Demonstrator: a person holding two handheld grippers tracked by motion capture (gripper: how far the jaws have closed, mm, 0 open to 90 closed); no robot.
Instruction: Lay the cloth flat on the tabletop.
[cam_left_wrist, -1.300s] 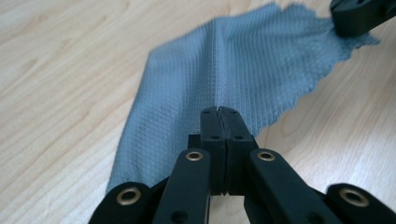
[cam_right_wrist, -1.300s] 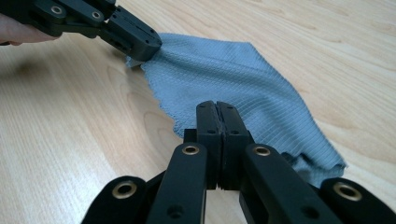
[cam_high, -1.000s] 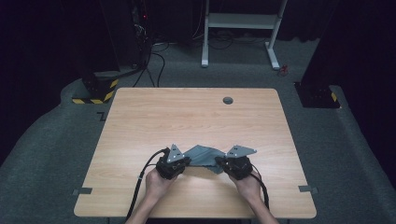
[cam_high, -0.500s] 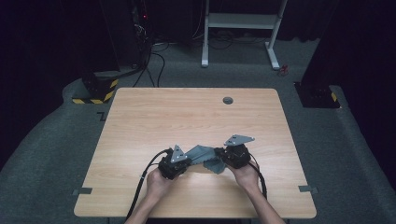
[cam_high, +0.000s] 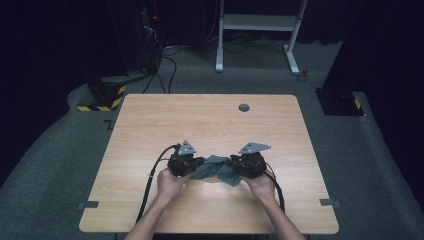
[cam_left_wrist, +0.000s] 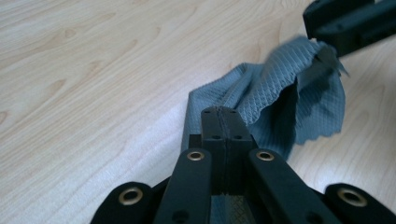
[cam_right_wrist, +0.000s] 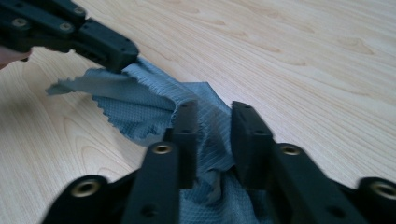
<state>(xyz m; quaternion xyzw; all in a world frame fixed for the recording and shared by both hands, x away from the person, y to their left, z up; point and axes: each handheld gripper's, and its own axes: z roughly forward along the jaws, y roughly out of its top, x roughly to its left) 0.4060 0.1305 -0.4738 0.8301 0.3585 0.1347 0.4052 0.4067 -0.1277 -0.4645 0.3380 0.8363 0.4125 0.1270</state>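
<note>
A grey-blue cloth (cam_high: 216, 169) is lying bunched on the near half of the pale wood-grain worktop (cam_high: 210, 120), stretching between the two claws so that its long axis is running left to right across the person's front. Its weave is showing a fine diamond-mesh texture in the left gripper view (cam_left_wrist: 275, 98), with a zigzag, pinked edge hanging loose at the far end; the fabric is folding over itself in soft ridges rather than lying flat. The left claw (cam_high: 199, 163) is sitting pressed together on one end of the cloth – in its own view (cam_left_wrist: 222, 122) the two black jaws are meeting with no gap, and mesh is showing beneath them. The right claw (cam_high: 231, 164) is standing partly spread – its jaws have just been opening – and in the right gripper view (cam_right_wrist: 212, 128) the cloth is lying slack in the gap between the black pads (cam_right_wrist: 247, 135), not squeezed by them. The worktop's surface is smooth and matte, with a small round grommet (cam_high: 243, 107) near its far edge.
</note>
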